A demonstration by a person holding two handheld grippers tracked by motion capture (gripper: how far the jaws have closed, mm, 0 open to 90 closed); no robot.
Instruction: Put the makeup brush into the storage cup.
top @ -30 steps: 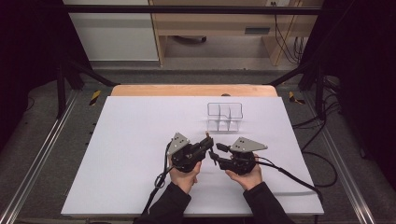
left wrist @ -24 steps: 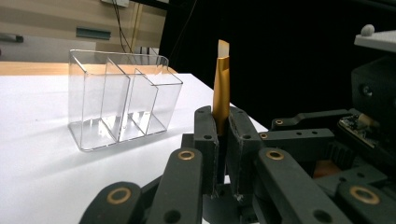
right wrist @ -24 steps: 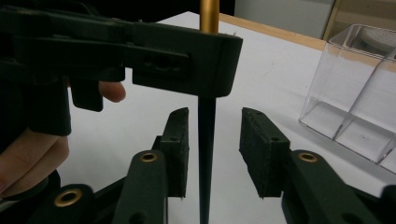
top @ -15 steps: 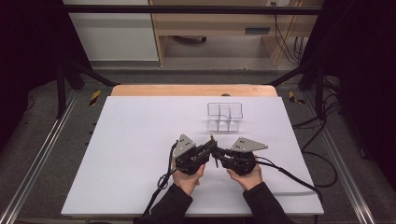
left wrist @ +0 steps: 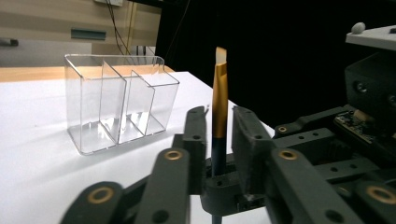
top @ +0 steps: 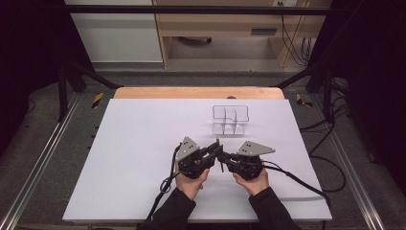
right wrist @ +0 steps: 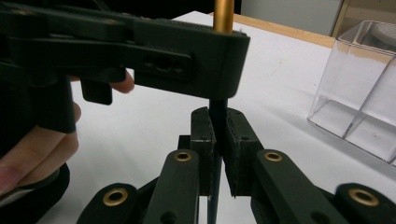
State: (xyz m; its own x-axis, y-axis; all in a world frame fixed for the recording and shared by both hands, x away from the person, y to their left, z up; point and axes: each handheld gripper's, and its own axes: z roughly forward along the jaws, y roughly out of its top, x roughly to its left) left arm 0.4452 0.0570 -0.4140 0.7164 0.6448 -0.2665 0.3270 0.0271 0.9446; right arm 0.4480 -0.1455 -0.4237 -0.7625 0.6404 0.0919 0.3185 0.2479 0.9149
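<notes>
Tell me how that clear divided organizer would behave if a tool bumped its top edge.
The clear divided organizer looks thin-walled and empty, so it is probably light and would slide on the smooth white table. It stands taller than it is deep, so a high bump may tip it. The hard clear plastic looks stiff, possibly brittle.

Upright gold-ferruled brush (left wrist: 219, 100), perhaps makeup, beside clear organizer (left wrist: 119, 100)

A white desk (top: 134, 158) with a wooden strip along its far edge carries a clear three-compartment organiser (top: 231, 119), standing upright right of centre, toward the far edge.
</notes>
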